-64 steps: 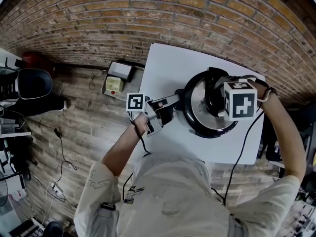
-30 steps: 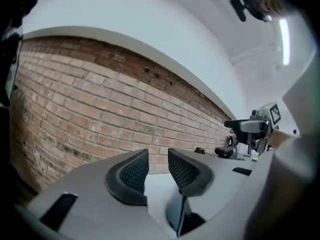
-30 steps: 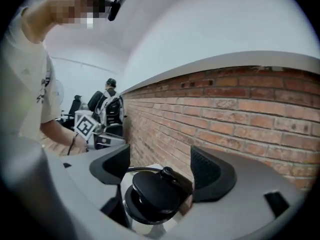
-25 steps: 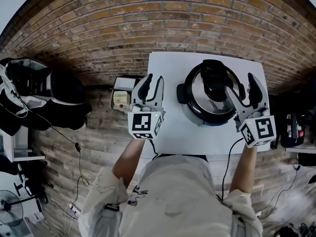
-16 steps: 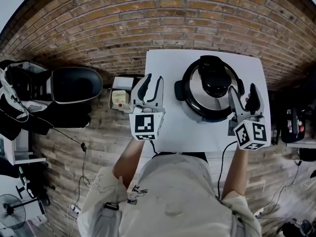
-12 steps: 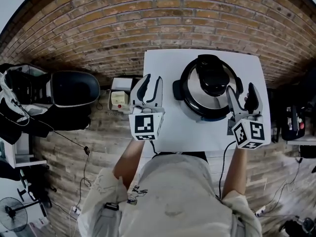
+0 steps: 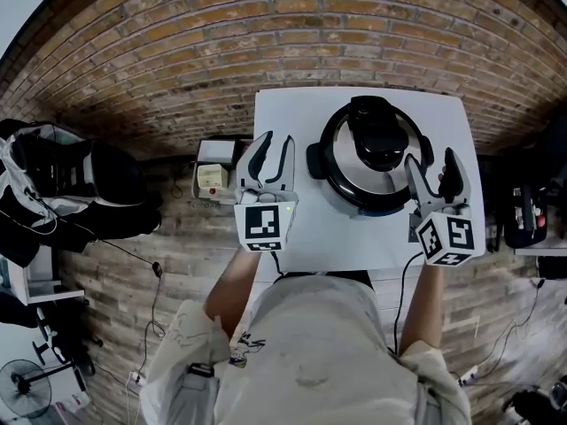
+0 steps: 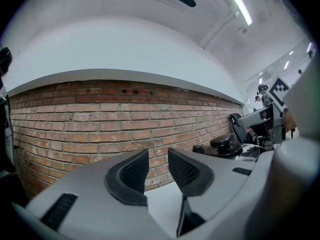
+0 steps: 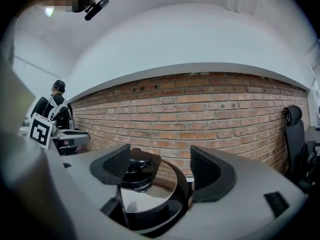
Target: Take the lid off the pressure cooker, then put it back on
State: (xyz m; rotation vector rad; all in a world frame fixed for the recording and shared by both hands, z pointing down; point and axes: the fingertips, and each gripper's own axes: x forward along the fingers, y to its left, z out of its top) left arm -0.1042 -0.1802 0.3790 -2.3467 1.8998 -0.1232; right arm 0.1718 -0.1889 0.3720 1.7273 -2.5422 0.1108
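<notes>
The pressure cooker (image 7: 372, 153) stands on the white table (image 7: 292, 113) with its steel lid (image 7: 354, 171) on and a black knob (image 7: 376, 140) on top. My left gripper (image 7: 270, 149) hovers left of the cooker, apart from it, open and empty. In the left gripper view the cooker (image 8: 225, 146) sits off to the right of the left gripper (image 8: 159, 166). My right gripper (image 7: 432, 168) is at the cooker's right side, open wide, holding nothing. In the right gripper view the knob (image 9: 137, 169) and lid (image 9: 150, 199) lie just beyond the right gripper (image 9: 162, 166).
A brick wall (image 9: 210, 119) runs behind the table. On the floor left of the table sits a small box with a red button (image 7: 210, 177). Dark chairs and bags (image 7: 71, 175) stand further left, and dark gear (image 7: 527, 211) stands right of the table.
Both grippers have let go of the cooker and drawn back toward the table's near edge. Over the last second the right gripper sank a little beside the cooker; the left barely moved.
</notes>
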